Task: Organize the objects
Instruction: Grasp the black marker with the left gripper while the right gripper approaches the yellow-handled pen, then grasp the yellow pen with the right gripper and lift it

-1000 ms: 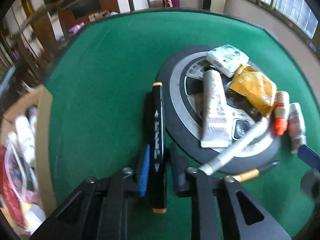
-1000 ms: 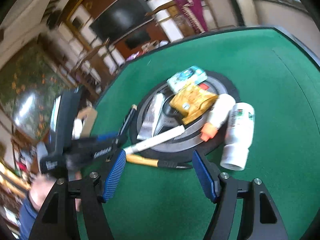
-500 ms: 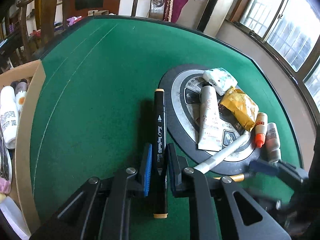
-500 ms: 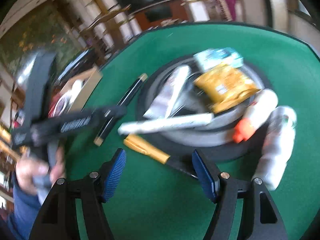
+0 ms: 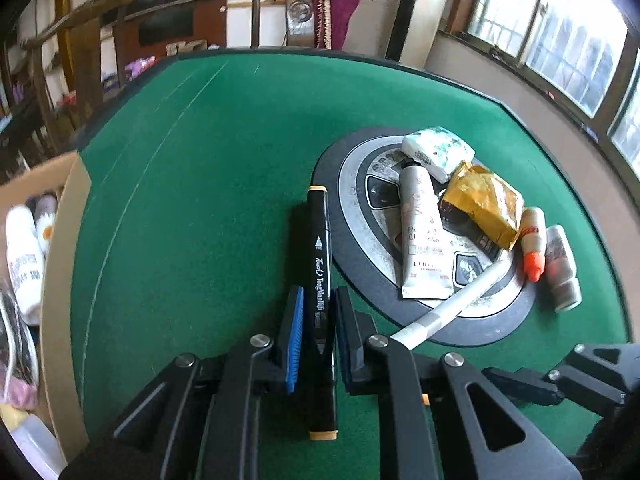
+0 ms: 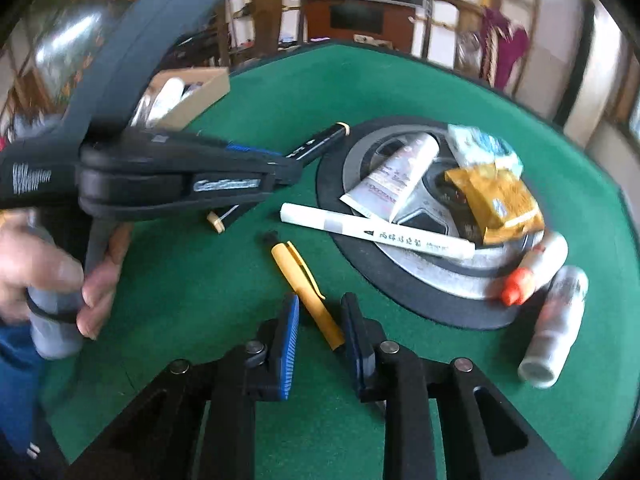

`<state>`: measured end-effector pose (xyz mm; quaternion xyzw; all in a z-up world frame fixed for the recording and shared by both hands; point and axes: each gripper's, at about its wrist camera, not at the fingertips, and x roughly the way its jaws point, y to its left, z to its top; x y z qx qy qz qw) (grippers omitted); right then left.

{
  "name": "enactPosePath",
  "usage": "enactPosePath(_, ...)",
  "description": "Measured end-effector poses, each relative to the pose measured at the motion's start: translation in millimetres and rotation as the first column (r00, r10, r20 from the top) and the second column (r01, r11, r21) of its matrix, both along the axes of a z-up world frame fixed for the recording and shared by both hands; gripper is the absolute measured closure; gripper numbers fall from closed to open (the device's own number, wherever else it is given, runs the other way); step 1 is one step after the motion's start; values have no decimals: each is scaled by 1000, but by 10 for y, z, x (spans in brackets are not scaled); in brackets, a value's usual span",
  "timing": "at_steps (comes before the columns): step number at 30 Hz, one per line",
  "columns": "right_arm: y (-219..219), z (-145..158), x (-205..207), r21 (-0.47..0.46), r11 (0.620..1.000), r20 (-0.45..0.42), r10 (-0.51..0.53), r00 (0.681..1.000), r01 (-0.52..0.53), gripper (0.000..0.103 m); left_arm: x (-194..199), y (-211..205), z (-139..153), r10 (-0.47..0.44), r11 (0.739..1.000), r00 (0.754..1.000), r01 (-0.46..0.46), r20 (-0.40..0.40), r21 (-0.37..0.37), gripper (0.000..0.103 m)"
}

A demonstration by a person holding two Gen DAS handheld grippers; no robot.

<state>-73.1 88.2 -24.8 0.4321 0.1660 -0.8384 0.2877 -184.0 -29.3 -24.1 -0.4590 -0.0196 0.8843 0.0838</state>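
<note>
Green felt covers the table, soft and napped, so anything round laid on it may roll only a little, but a smooth pen barrel can still squirt out of hard pads. The left gripper is closed narrow on a black marker, a long slim stick with tan end caps, held near its rear half and apparently lifted off the felt; the front overhangs a good way, so my guess is it could pivot in the pads or clip the rim of the round black-and-silver disc just beside it when swung toward the cardboard box at the table's left edge. The right gripper stands narrowly open around the lower end of a yellow pen lying slantwise on the felt, pads not clearly touching it; because the pen crosses the gap at an angle, closing now might twist it or catch only its tip. The right view is blurred, which suggests motion and adds to that risk. On the disc lie a flat crimped cream tube, a crinkled yellow foil packet, a soft white pack and a white marker overhanging the rim; a small orange-capped bottle and a pale cylinder bottle lie against its far side, both likely to roll if knocked.
</note>
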Motion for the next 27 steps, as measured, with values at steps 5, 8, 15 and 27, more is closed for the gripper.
enactPosePath(5,62,-40,-16,-25,1000,20,5,1000,-5,78,9,14,-5,-1,1000,1000,1,-19,-25,89)
enactPosePath(8,90,-18,-44,-30,1000,36,5,999,-4,79,1,3,-1,2,1000,1000,-2,-12,-24,89)
enactPosePath(15,218,73,-55,-132,987,68,-87,994,96,94,4,-145,17,40,997,999,-40,4,64,89)
enactPosePath(27,533,328,-87,-361,910,131,-169,977,206,94,178,-213,325,65,982,988,-38,-143,184,89)
